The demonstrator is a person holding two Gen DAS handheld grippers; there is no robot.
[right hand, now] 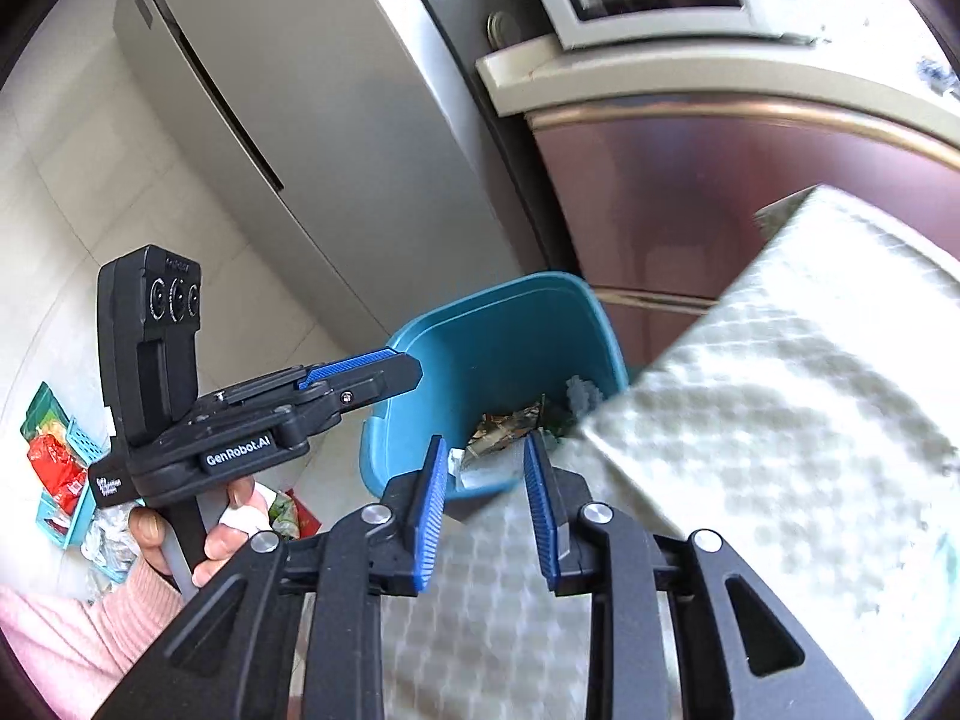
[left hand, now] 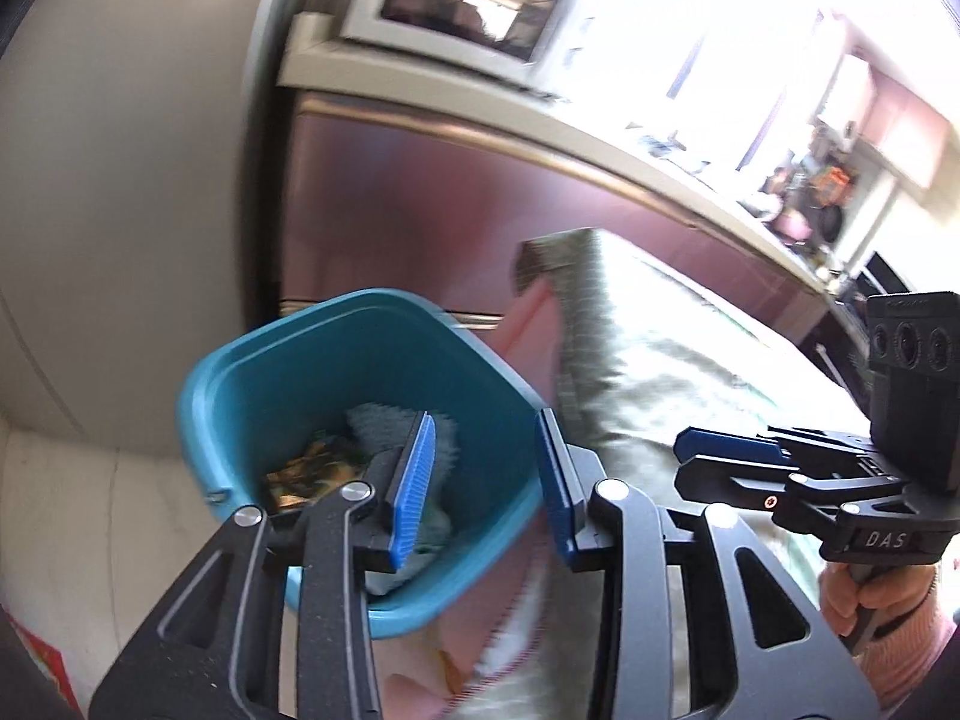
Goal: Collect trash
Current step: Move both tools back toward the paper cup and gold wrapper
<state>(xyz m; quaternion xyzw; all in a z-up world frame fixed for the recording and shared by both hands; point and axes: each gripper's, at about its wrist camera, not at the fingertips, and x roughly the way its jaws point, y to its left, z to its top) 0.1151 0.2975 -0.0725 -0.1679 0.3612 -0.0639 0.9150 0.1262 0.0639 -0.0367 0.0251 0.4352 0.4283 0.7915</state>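
Below, the teal bin stood on the pale floor just beside the corner of a table under a green patterned cloth, holding crumpled wrappers and a grey-blue rag. The left gripper hung over the bin's near rim and the right gripper over the cloth's edge, both with jaws apart and nothing between them. Around stood a grey fridge, maroon cabinets, a microwave and a basket of packets.
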